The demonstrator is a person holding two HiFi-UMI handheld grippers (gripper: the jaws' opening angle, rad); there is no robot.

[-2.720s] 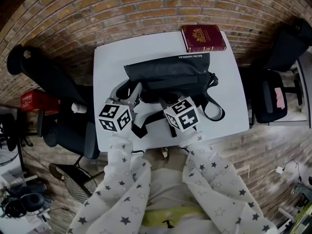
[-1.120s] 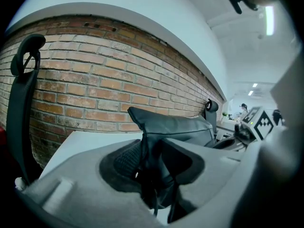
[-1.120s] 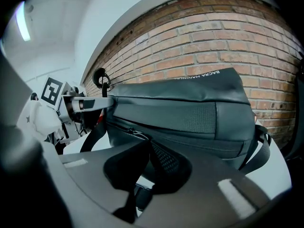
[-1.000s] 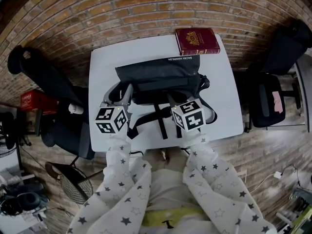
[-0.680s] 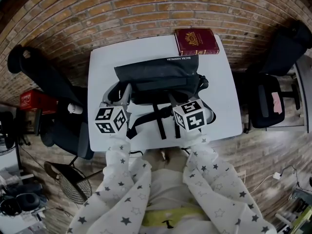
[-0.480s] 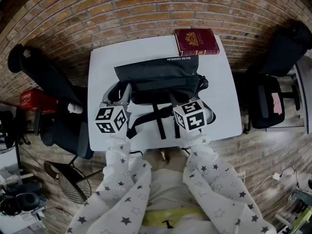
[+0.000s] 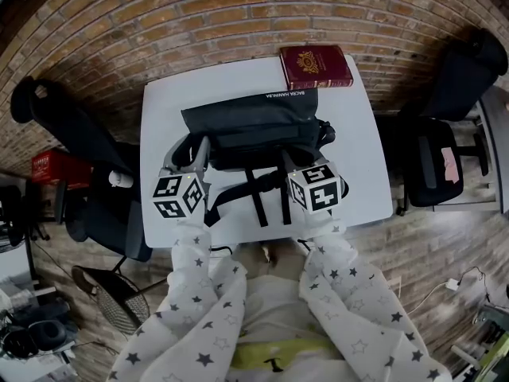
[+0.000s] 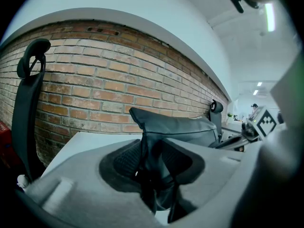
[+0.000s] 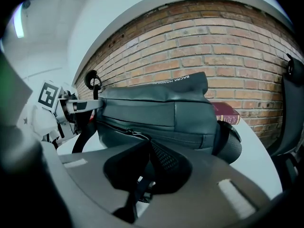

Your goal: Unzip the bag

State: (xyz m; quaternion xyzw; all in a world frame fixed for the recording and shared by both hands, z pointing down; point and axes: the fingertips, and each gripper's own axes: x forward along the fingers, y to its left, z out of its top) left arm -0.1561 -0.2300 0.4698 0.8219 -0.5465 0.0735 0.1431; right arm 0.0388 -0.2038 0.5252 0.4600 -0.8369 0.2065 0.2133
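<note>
- The dark bag (image 7: 254,126) lies in the middle of the white bench (image 7: 159,110), its long side running from 9 to 3 o'clock. Its flap edge faces 12 o'clock, toward the brick wall (image 7: 238,22).
- The left tongs (image 7: 188,151) sit at the bag's 8 o'clock corner. In the left gripper view the left tongs (image 8: 147,170) are pressed together on a fold of the bag's (image 8: 175,127) dark fabric, which stands up between the jaws.
- The right tongs (image 7: 290,161) meet the bag's front at about 5 o'clock. In the right gripper view the right tongs (image 9: 145,148) are closed with their tips against the bag (image 9: 156,113), just where the zip (image 9: 121,129) ends. The pull itself cannot be made out.
- Two black straps (image 7: 254,205) run from the bag toward 6 o'clock, between the two tongs, over the near edge of the bench.
- A red book (image 7: 316,65) lies at the bag's 1 o'clock, at the far right corner of the bench and just beside the bag.
- Black chairs stand off the bench at 9 o'clock (image 7: 71,134) and at 3 o'clock (image 7: 445,150).
</note>
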